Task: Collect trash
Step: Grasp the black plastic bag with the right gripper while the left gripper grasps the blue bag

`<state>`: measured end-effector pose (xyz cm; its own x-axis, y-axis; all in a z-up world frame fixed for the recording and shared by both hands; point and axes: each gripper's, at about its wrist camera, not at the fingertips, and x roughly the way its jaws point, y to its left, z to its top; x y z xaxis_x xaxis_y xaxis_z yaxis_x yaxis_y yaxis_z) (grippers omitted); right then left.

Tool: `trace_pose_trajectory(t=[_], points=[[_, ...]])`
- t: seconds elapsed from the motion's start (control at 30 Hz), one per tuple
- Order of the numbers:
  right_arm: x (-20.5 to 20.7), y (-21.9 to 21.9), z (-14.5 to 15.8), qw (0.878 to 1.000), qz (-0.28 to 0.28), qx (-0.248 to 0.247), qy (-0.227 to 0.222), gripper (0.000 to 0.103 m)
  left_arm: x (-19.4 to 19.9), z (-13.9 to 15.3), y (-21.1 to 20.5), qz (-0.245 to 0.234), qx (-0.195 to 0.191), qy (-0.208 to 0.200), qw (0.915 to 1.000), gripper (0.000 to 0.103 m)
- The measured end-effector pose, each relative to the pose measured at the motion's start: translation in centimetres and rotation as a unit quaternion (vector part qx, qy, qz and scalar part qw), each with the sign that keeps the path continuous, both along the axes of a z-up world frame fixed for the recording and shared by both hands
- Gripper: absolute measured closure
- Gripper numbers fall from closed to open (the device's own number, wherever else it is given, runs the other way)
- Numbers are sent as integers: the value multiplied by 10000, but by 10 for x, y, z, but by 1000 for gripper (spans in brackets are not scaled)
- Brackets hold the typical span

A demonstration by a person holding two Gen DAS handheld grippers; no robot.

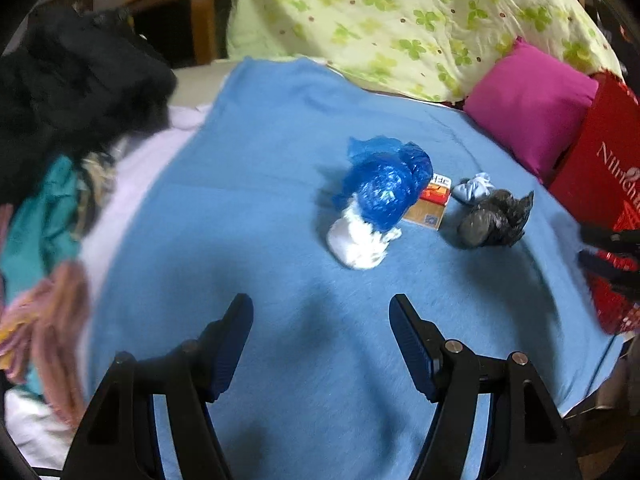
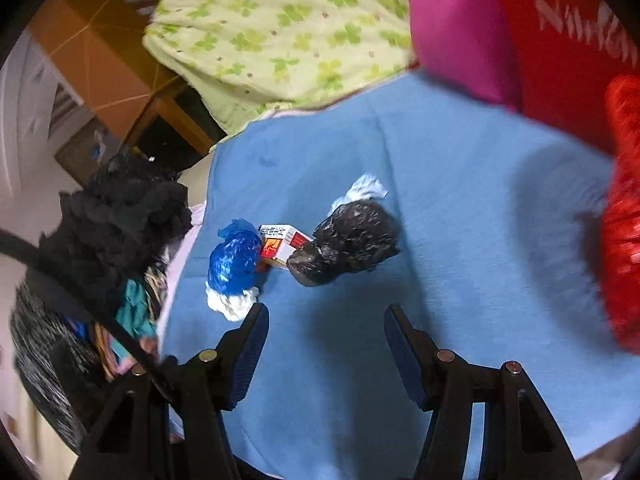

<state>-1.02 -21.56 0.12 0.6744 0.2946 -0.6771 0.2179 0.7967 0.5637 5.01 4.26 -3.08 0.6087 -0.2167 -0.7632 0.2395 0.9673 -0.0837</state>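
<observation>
Trash lies in a cluster on the blue blanket (image 1: pixel 248 216): a crumpled blue plastic bag (image 1: pixel 384 184) over white tissue (image 1: pixel 358 242), a small orange-and-red carton (image 1: pixel 430 206), a black plastic bag (image 1: pixel 494 218) and a pale crumpled paper (image 1: pixel 474 188). My left gripper (image 1: pixel 322 320) is open and empty, short of the blue bag. In the right wrist view the blue bag (image 2: pixel 234 258), carton (image 2: pixel 280 246), black bag (image 2: pixel 350 242) and white tissue (image 2: pixel 234 302) show. My right gripper (image 2: pixel 326 328) is open and empty just before them.
A red mesh bag (image 2: pixel 622 216) hangs at the right edge; it also shows in the left wrist view (image 1: pixel 614 292). A pink pillow (image 1: pixel 530 108), a red carton (image 1: pixel 596 152) and a green floral quilt (image 1: pixel 400 20) lie behind. Dark clothes (image 1: pixel 72 92) pile at the left.
</observation>
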Motion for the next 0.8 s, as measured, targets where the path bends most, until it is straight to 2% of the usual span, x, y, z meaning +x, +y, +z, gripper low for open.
trace_pose_trajectory(t=[0.1, 0.23, 0.37, 0.53, 0.6, 0.63, 0.67, 0.7, 0.73, 0.8], points=[[25, -1, -16, 9991, -77, 369, 172, 39, 20, 2, -10, -91, -266, -83, 9996, 32], [51, -2, -30, 9970, -245, 646, 338, 39, 49, 10, -30, -470, -494, -221, 9974, 32], [75, -2, -43, 9945, -454, 758, 567, 39, 83, 2, -54, -868, -444, 76, 9952, 32], [99, -4, -70, 9859, -918, 923, 1053, 39, 105, -6, -68, -928, -448, 284, 9943, 32], [107, 0, -83, 9834, -934, 990, 1199, 39, 107, -8, -69, -969, -466, 345, 9936, 47], [108, 0, -84, 9838, -958, 977, 1163, 41, 109, -10, -70, -1026, -504, 401, 9926, 47], [107, 2, -84, 9855, -952, 915, 1066, 46, 110, -10, -72, -1043, -530, 452, 9921, 51], [108, 4, -83, 9873, -864, 905, 982, 59, 110, -12, -73, -1041, -530, 503, 9919, 57], [108, 7, -81, 9889, -792, 846, 935, 62, 109, -13, -74, -1040, -509, 543, 9918, 59], [103, 10, -77, 9915, -687, 735, 830, 67, 104, -13, -74, -1004, -477, 520, 9924, 69]])
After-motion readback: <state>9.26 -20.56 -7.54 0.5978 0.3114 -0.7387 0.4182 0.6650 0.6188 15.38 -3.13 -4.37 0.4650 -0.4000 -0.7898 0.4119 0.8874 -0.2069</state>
